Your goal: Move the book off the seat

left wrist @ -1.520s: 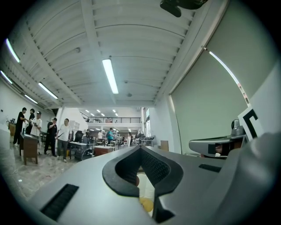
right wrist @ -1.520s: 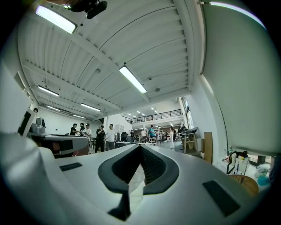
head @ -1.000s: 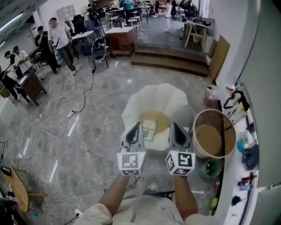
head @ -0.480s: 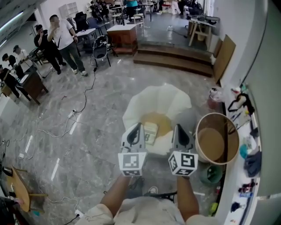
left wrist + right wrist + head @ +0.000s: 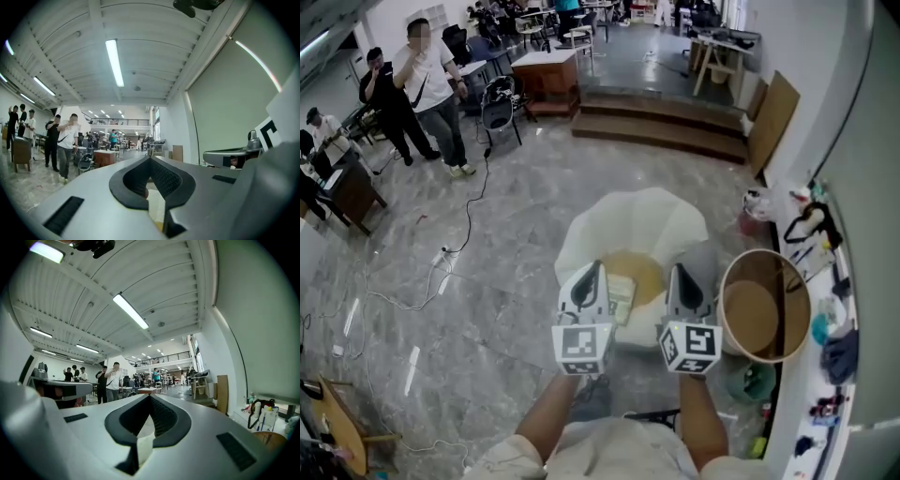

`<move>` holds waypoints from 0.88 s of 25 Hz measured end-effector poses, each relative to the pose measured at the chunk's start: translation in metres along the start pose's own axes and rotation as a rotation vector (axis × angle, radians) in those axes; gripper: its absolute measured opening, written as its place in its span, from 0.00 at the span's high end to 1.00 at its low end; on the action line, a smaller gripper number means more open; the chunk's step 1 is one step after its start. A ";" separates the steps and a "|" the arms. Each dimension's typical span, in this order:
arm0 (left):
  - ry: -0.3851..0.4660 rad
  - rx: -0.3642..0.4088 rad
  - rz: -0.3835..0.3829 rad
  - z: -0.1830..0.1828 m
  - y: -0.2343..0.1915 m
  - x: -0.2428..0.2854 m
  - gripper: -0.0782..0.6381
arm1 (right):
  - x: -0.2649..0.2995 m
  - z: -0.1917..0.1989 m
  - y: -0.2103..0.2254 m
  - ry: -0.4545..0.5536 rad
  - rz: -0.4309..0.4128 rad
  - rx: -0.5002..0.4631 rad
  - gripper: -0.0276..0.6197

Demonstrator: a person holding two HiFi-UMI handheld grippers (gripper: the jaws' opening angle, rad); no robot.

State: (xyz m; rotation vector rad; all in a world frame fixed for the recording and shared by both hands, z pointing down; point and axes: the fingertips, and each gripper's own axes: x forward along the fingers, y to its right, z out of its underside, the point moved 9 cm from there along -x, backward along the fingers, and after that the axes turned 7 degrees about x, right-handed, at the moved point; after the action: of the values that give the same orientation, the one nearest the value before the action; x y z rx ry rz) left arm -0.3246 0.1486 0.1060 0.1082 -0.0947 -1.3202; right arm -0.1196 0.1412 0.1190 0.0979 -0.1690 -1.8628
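Book point(image 5: 622, 292), pale and thin, lies flat on the tan seat cushion point(image 5: 645, 267) of the white shell chair point(image 5: 628, 217), centre of the head view. It looks light and fairly stiff, probably best pinched along one edge. The left gripper point(image 5: 592, 270) and the right gripper point(image 5: 677, 272) both have their jaws pressed together, holding nothing.
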 end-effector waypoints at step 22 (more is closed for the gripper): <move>-0.242 -0.017 0.130 0.125 -0.099 0.149 0.89 | 0.166 0.105 -0.013 -0.226 0.118 0.017 0.95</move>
State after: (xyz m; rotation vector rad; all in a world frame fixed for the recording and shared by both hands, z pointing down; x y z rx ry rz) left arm -0.3992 -0.0234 0.2180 -0.0724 -0.2916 -1.1994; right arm -0.1970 -0.0064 0.2234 -0.1102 -0.3397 -1.7520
